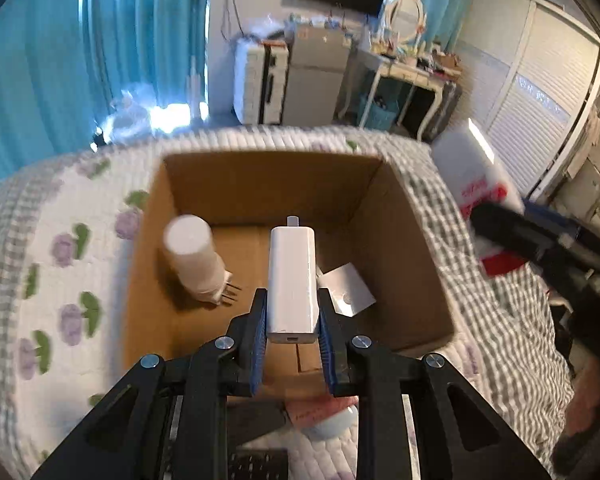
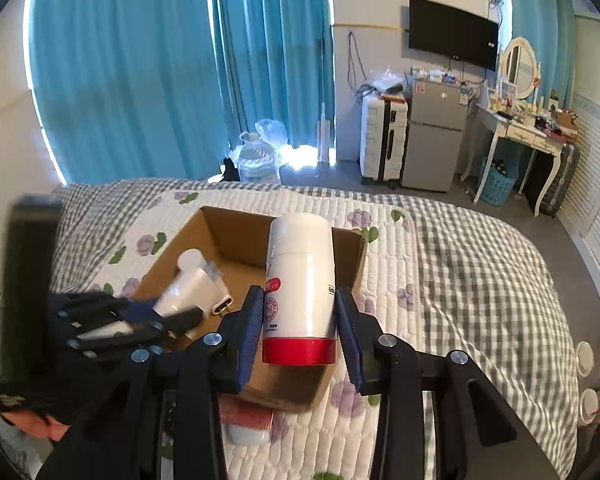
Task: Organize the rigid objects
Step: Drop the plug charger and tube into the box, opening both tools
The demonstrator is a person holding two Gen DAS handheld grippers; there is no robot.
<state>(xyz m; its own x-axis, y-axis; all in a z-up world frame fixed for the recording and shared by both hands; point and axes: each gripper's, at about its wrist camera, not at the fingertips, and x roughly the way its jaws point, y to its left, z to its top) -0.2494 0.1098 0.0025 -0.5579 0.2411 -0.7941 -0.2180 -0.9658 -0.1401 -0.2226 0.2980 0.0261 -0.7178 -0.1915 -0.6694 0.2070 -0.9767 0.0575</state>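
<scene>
the left gripper is clamped on a white charger above the open cardboard box on the bed, while the right gripper grips a white bottle, seemingly over the box's near edge.

The white bottle bears red and black printing, too small and blurred to read.
</scene>
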